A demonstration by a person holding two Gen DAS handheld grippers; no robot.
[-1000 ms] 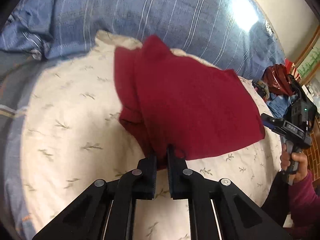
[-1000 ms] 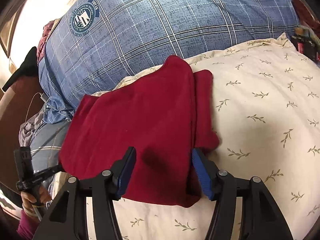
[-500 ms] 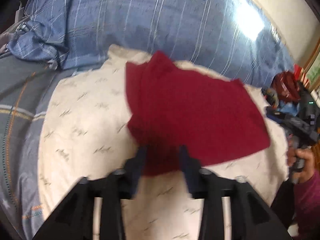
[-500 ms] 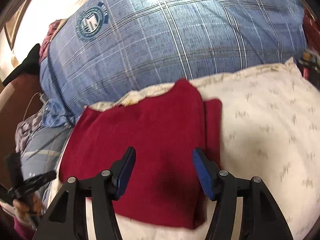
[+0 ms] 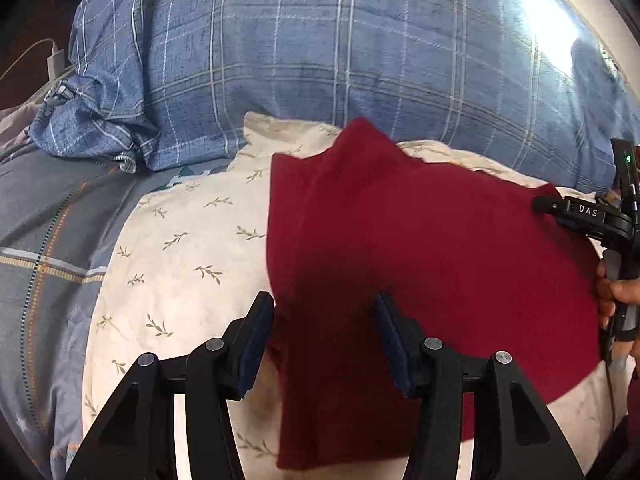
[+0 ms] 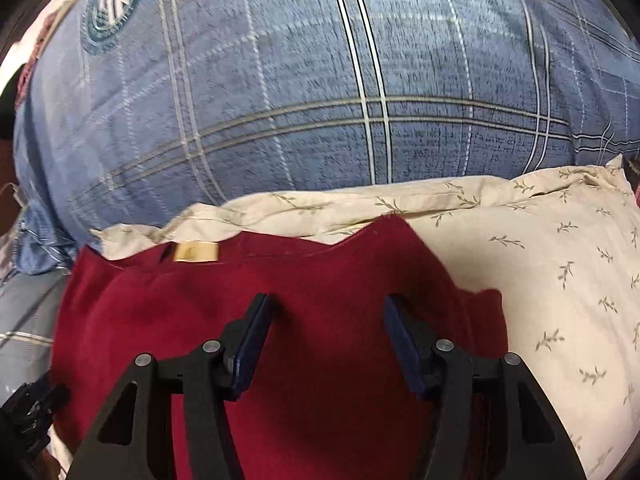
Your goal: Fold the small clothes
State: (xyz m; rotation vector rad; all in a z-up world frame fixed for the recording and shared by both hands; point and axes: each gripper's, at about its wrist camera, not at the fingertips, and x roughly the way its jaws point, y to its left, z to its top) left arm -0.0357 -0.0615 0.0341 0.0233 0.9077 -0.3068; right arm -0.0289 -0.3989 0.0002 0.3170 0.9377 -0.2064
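Observation:
A dark red garment (image 5: 420, 248) lies folded flat on a cream pillow with a leaf print (image 5: 180, 248). My left gripper (image 5: 326, 308) is open and empty, just above the garment's near left edge. My right gripper (image 6: 326, 312) is open and empty, low over the middle of the same red garment (image 6: 328, 280), whose tan label (image 6: 196, 251) shows at its far edge. The right gripper also shows in the left wrist view (image 5: 592, 216), at the garment's right edge, held by a hand.
A big blue plaid pillow (image 5: 340, 68) rises behind the cream pillow (image 6: 560, 260). A grey-blue plaid bedsheet (image 5: 44, 240) lies to the left. A white charger and cable (image 5: 54, 62) sit at the far left.
My left gripper let go of the garment's near edge and opened wide. The garment now lies flat. My right gripper moved forward and lower over the garment, staying open.

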